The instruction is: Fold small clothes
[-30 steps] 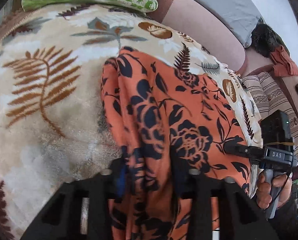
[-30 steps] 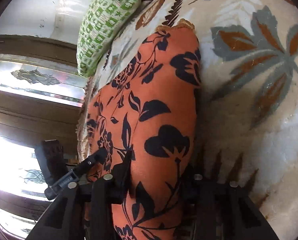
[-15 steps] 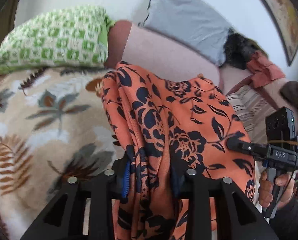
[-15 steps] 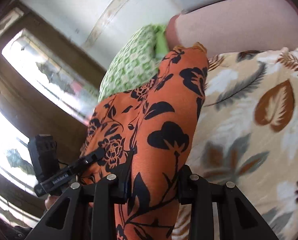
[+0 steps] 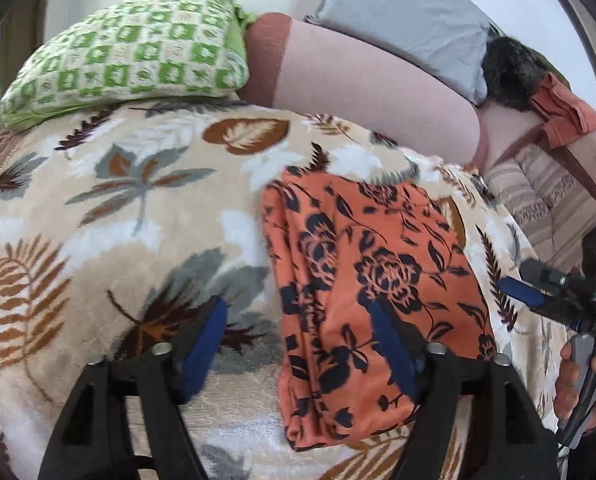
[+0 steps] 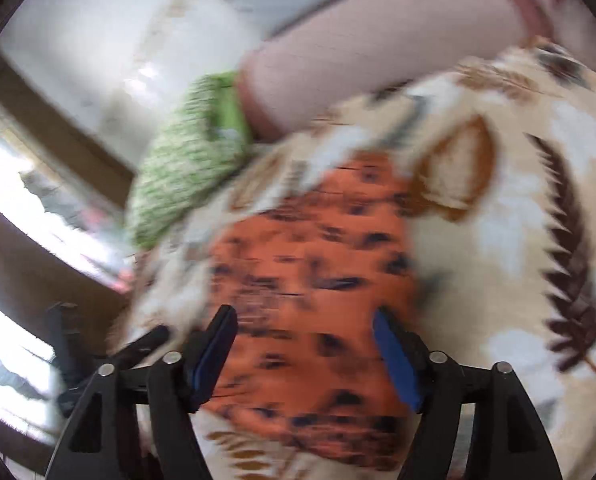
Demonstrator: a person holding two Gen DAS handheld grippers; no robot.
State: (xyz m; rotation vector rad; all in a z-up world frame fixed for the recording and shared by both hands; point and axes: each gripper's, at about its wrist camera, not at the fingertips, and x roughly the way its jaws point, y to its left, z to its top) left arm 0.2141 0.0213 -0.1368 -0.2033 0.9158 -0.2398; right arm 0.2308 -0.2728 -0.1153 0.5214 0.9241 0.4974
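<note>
Orange floral garment [image 5: 370,280] lies folded flat on leaf-print blanket [image 5: 138,208]. Left hand-held gripper [image 5: 298,344] spread wide, holding nothing; its right finger over cloth's near part, left finger over bare blanket. Right hand-held gripper [image 6: 310,352] also spread, empty, cloth ahead between fingers; view blurred. Green checked pillow [image 5: 126,56] beyond, far left.
</note>
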